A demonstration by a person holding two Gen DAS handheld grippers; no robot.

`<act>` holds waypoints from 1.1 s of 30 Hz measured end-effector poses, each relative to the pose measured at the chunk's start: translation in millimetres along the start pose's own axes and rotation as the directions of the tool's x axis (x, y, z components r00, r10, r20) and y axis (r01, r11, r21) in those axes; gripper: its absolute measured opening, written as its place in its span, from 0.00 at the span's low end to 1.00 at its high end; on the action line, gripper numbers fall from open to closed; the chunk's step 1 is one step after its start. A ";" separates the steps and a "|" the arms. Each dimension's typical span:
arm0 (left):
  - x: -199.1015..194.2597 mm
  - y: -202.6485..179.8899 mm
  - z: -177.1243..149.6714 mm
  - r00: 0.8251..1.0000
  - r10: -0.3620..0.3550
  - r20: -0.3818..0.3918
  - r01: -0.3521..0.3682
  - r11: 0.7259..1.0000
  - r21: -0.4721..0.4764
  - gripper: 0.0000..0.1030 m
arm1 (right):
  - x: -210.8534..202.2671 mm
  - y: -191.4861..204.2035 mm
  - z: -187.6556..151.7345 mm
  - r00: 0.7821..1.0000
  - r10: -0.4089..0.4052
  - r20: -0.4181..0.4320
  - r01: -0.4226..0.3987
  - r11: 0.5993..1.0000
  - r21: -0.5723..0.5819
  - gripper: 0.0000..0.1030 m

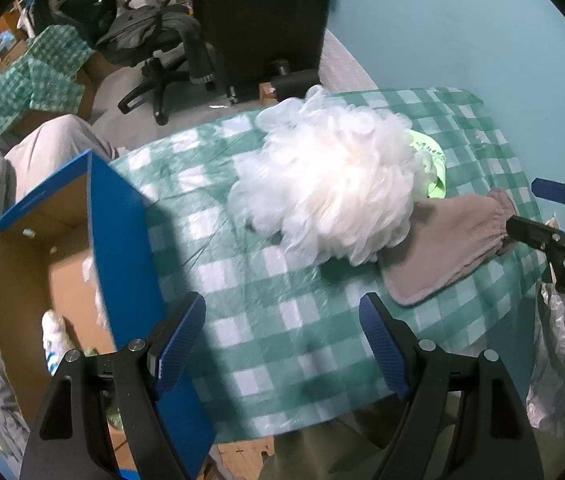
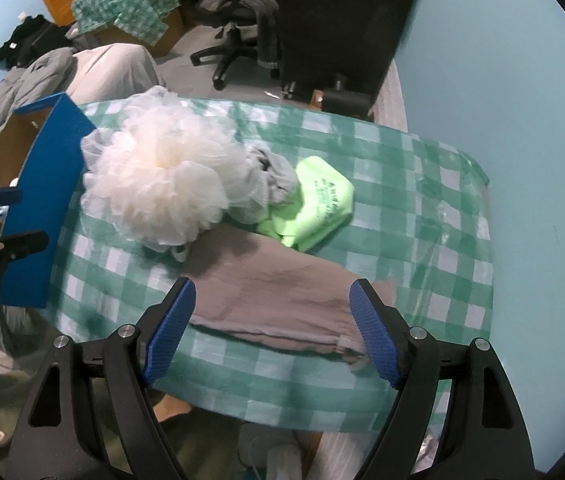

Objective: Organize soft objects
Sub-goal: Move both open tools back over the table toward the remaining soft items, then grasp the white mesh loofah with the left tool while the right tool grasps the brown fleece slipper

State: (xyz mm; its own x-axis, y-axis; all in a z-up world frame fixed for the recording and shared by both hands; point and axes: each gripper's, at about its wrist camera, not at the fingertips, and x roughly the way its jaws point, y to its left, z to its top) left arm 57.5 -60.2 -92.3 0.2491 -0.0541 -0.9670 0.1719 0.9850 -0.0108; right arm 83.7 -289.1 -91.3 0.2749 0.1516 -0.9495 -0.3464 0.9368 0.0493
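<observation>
A white mesh bath pouf [image 1: 330, 184] [image 2: 162, 188] lies on the green checked tablecloth [image 1: 274, 312] [image 2: 422, 216]. A grey-brown cloth [image 1: 446, 248] [image 2: 278, 300] lies flat beside it. A lime-green soft item [image 2: 318, 208] [image 1: 434, 164] and a grey mesh pouf [image 2: 270, 176] lie behind. My left gripper [image 1: 282, 340] is open and empty, above the cloth-covered table near the box. My right gripper [image 2: 270, 328] is open, its jaws astride the grey-brown cloth's near end; it also shows in the left wrist view [image 1: 538, 208].
An open cardboard box with blue sides [image 1: 122, 248] [image 2: 42, 208] stands at the table's left edge, with small items inside. An office chair [image 1: 158, 44], a black cabinet [image 1: 266, 20] and piled clothes stand beyond. A teal wall [image 2: 502, 60] is on the right.
</observation>
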 end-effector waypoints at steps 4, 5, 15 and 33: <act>6.8 -9.8 14.7 1.000 0.001 -0.006 -0.001 1.000 0.024 0.78 | 6.7 -12.8 -0.7 1.000 0.009 -0.013 -0.009 1.000 0.020 0.79; 8.3 -13.1 19.1 1.000 -0.003 -0.006 0.003 0.999 0.033 0.78 | 8.7 -15.2 -0.7 1.000 0.009 -0.018 -0.008 1.000 0.023 0.79; 30.5 -34.9 56.3 0.998 -0.050 -0.043 0.051 0.998 0.036 0.86 | 18.0 -28.0 2.7 0.999 0.017 -0.030 -0.016 0.999 0.038 0.79; 87.8 -66.4 86.6 0.988 0.053 -0.146 -0.033 0.990 0.137 0.97 | 43.8 -43.8 4.3 0.995 0.026 -0.093 -0.022 0.999 0.045 0.79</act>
State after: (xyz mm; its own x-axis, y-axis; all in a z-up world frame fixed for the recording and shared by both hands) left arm 150.5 -144.6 -154.5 0.1165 0.0229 -0.9929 0.2922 0.9547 0.0563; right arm 114.8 -322.1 -133.7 0.1812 0.1455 -0.9726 -0.3117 0.9465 0.0836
